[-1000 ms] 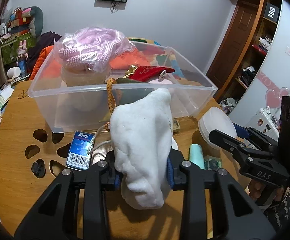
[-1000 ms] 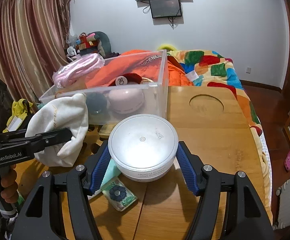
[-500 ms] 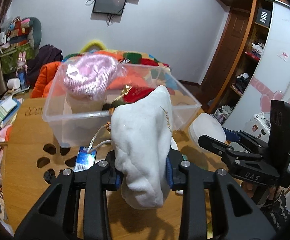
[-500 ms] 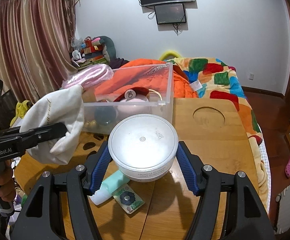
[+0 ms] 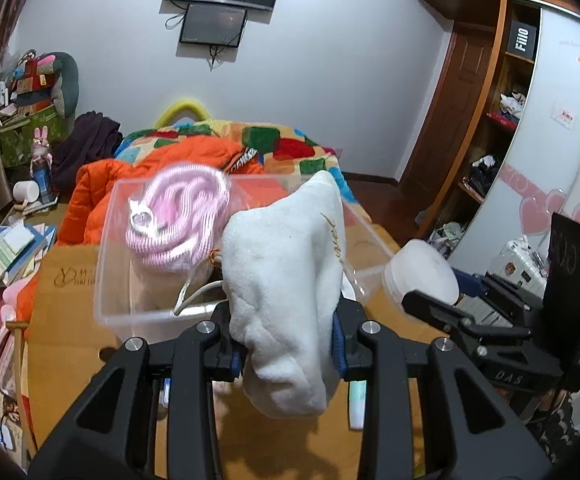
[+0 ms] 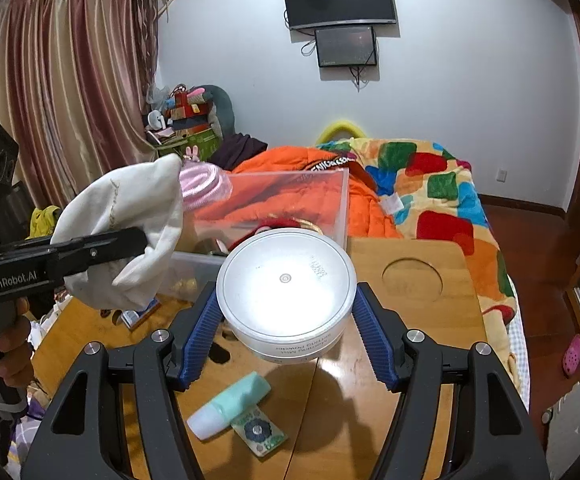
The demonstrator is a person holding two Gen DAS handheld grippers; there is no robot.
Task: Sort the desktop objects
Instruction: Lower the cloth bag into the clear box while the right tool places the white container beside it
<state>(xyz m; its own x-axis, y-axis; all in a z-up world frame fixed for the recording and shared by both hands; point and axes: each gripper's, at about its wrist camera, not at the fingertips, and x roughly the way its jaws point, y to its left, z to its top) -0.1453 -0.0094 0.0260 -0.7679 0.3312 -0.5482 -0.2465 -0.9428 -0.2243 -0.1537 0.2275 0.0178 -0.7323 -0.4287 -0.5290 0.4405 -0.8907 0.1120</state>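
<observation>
Both loads raised off the bench (image 6: 417, 380) since a second ago, the bin (image 5: 226, 280) now lower in both views and more of the room showing; left tongs (image 5: 286, 344) clamped on a white pouch (image 5: 290, 280), held up just short of the bin's near wall, tip leaning over the rim; right tongs (image 6: 286, 336) closed around a round white jar (image 6: 286, 292), lifted clear of the bench, bin ahead and slightly left; pink cord (image 5: 178, 216) heaped in the bin beyond the left tongs; a mint tube (image 6: 230, 404) and small green packet (image 6: 258, 432) left lying below the right tongs; lift judged done, carry over the rim and release into the bin judged next, tube and packet yet to sort.
</observation>
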